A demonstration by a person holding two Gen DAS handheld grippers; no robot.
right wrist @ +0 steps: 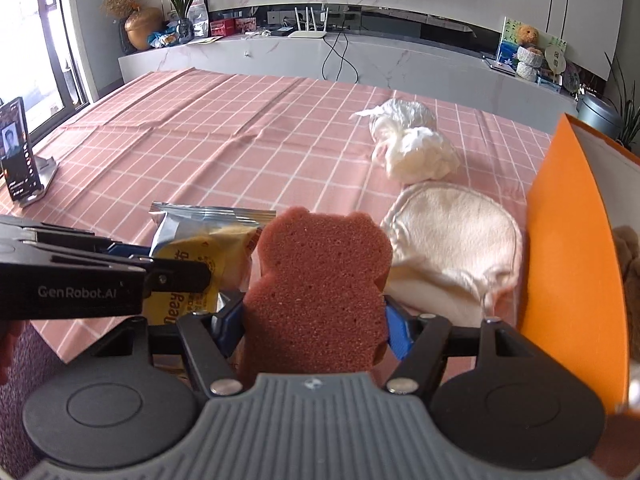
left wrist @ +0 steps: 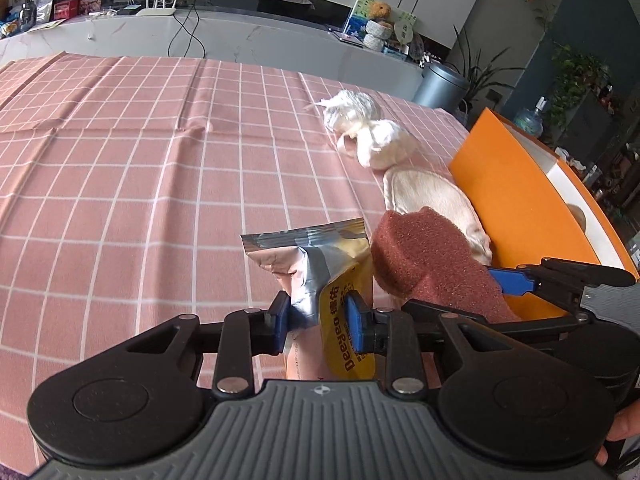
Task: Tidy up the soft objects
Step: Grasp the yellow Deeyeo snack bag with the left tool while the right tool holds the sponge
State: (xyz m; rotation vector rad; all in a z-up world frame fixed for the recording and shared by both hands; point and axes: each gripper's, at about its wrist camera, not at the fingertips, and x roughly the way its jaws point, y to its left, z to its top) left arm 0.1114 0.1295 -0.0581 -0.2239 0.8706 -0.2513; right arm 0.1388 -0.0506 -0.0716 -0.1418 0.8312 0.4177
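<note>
My left gripper [left wrist: 318, 320] is shut on a silver and yellow foil packet [left wrist: 316, 264], held above the pink checked tablecloth [left wrist: 120, 160]. My right gripper [right wrist: 316, 320] is shut on a brown bear-shaped sponge [right wrist: 320, 280]; the sponge also shows in the left wrist view [left wrist: 424, 256], right of the packet. The packet [right wrist: 200, 248] sits left of the sponge in the right wrist view, with the left gripper across it. A cream round cloth pad [right wrist: 452, 240] lies on the table beside an orange box [right wrist: 572, 260]. Two white knotted plastic bags [right wrist: 408, 144] lie farther back.
The orange box [left wrist: 516, 200] stands at the table's right edge with a brown plush partly visible inside [right wrist: 630, 256]. A phone on a stand [right wrist: 16, 152] is at the left edge. A marble counter with a router [right wrist: 308, 32] runs behind the table.
</note>
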